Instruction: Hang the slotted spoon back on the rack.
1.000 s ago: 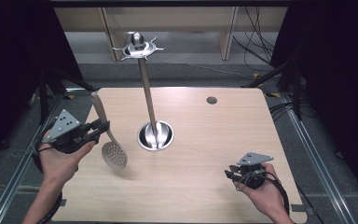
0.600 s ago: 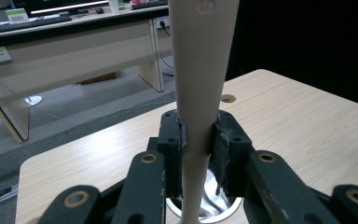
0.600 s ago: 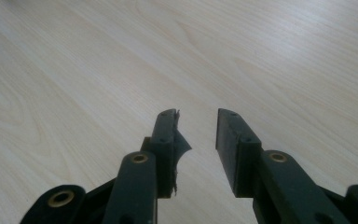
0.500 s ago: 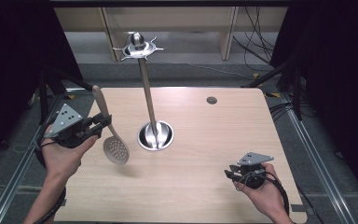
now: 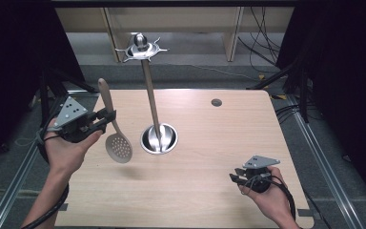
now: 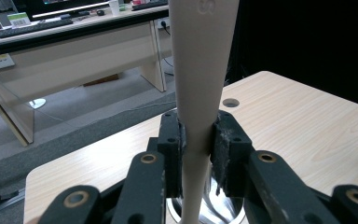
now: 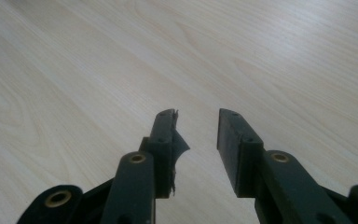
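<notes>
Left gripper [image 5: 106, 116] is clamped on the pale wooden handle of the long slotted skimmer spoon with a perforated steel bowl [image 5: 117, 147], pads pressing either side of the handle's lower half; the left gripper view shows the handle [image 6: 200, 93] pinched squarely between the two black jaws. The spoon hangs clear above the light wooden worktop [image 5: 209, 143], at about nine o'clock from the polished steel utensil stand with a round base and hooked crown [image 5: 158, 138].

Its long axis runs near upright, slightly tilted: handle tip towards twelve o'clock, bowl towards five o'clock and downward. It looks stiff and fairly light, with most weight in the steel bowl, so it would tend to swing bowl-down if the grip loosened. Smooth wood can slip, so holding the handle near the bowl end, as now, seems sound.

Right gripper [image 5: 237, 174] rests low at five o'clock on the worktop, its jaws apart, having just been opening, with nothing between them; its pads [image 7: 235, 140] frame bare wood.
</notes>
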`<state>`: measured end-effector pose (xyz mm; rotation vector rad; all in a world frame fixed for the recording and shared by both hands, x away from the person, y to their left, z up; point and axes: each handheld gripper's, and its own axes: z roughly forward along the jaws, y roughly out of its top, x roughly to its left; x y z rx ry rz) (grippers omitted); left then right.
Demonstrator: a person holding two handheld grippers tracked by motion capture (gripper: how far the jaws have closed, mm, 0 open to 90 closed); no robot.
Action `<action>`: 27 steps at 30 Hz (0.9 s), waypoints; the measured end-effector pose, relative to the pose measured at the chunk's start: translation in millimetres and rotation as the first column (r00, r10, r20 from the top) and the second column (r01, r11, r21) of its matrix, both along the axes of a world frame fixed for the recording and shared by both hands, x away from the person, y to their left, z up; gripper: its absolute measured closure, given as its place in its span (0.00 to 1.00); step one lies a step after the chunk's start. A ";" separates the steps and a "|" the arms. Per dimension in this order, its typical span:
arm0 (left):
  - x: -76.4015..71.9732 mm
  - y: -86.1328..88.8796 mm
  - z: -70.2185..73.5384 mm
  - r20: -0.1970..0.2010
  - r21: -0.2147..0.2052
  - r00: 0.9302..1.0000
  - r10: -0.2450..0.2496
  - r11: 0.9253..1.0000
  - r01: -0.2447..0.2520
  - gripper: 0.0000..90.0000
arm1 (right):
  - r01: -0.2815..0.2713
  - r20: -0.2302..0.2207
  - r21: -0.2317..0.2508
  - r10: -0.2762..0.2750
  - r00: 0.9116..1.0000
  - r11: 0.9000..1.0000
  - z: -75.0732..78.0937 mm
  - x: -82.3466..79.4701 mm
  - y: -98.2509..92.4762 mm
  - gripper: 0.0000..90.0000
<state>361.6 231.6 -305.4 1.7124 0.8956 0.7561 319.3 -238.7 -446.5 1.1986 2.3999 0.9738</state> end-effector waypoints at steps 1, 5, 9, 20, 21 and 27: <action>0.8 -0.6 1.0 -0.004 0.006 1.000 0.000 1.000 0.000 0.82 | -0.005 0.005 -0.002 0.005 1.000 1.000 0.0 0.2 -0.1 0.75; 3.2 -2.7 3.3 -0.009 0.009 1.000 -0.005 1.000 0.006 0.82 | -0.004 0.016 -0.004 0.004 1.000 1.000 -0.7 0.2 -0.3 0.75; 5.5 -4.1 6.7 -0.009 0.010 1.000 -0.007 1.000 0.007 0.82 | -0.007 0.035 -0.002 0.007 0.999 1.000 -0.4 1.2 -1.2 0.75; 14.4 -5.3 11.6 -0.021 0.013 0.997 -0.078 0.997 0.078 0.82 | -0.011 0.037 -0.005 0.011 0.999 1.000 -0.9 1.1 -1.3 0.75; 15.7 -5.4 12.4 -0.026 0.022 0.996 -0.081 0.996 0.081 0.82 | -0.017 0.042 -0.008 0.017 0.999 1.000 -0.8 1.5 -1.6 0.75; 21.8 -4.8 17.0 -0.031 0.018 0.994 -0.106 0.994 0.106 0.82 | -0.011 0.044 0.001 0.011 0.999 1.000 -0.3 1.3 -1.5 0.75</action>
